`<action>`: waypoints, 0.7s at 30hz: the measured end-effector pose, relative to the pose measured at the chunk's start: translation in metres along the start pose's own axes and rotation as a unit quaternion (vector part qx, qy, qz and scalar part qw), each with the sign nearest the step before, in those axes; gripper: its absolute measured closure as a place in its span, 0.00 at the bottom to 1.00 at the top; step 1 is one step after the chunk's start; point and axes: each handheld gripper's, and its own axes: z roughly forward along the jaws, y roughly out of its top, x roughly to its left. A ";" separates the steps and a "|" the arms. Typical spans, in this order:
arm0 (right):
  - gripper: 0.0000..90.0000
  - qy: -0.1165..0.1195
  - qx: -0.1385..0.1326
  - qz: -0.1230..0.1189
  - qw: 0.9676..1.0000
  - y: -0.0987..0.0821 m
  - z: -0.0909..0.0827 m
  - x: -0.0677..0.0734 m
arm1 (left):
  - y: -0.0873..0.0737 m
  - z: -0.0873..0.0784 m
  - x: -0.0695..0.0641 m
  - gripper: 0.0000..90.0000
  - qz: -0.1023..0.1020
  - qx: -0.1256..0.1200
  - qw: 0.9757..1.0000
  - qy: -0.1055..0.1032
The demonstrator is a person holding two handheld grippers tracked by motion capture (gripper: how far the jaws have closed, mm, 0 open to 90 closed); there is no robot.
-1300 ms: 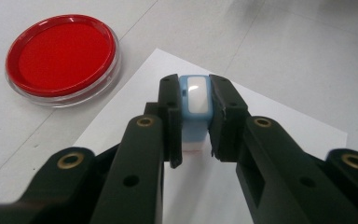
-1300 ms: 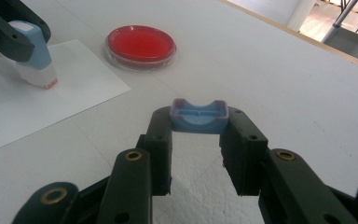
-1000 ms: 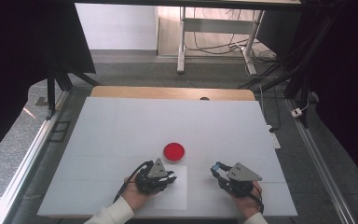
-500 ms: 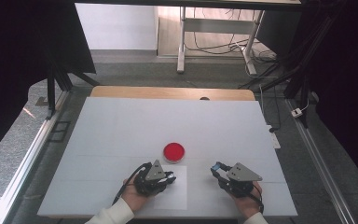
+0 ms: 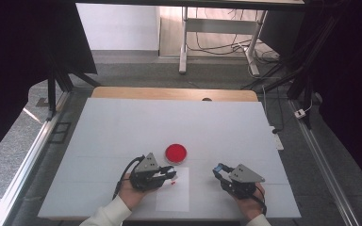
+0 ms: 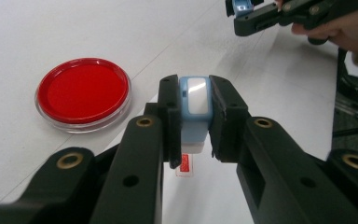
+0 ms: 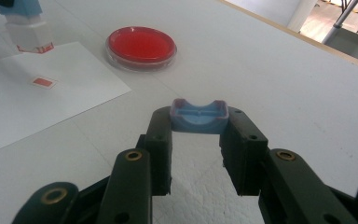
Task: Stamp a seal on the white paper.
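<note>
Fingers [image 6: 193, 126] gripping stamp [image 6: 194, 109], red-filled dish [image 6: 83, 93]

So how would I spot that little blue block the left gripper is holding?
Start at the red dish in the middle of the white table. Just in front of it, the left gripper hangs over a paper sheet. The blue stamp has a white base, unlike the right gripper's blue cap.

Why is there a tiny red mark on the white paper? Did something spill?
Nothing looks spilled. The small red mark is a neat rectangle on the paper, right below the stamp held in the left tongs. The red dish sits flat with nothing leaking. The right tongs hold the blue cap.
</note>
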 end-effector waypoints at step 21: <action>0.71 0.003 0.003 -0.003 1.000 0.000 0.003 0.003 | 0.022 -0.024 0.015 0.84 -0.040 -0.035 0.999 0.003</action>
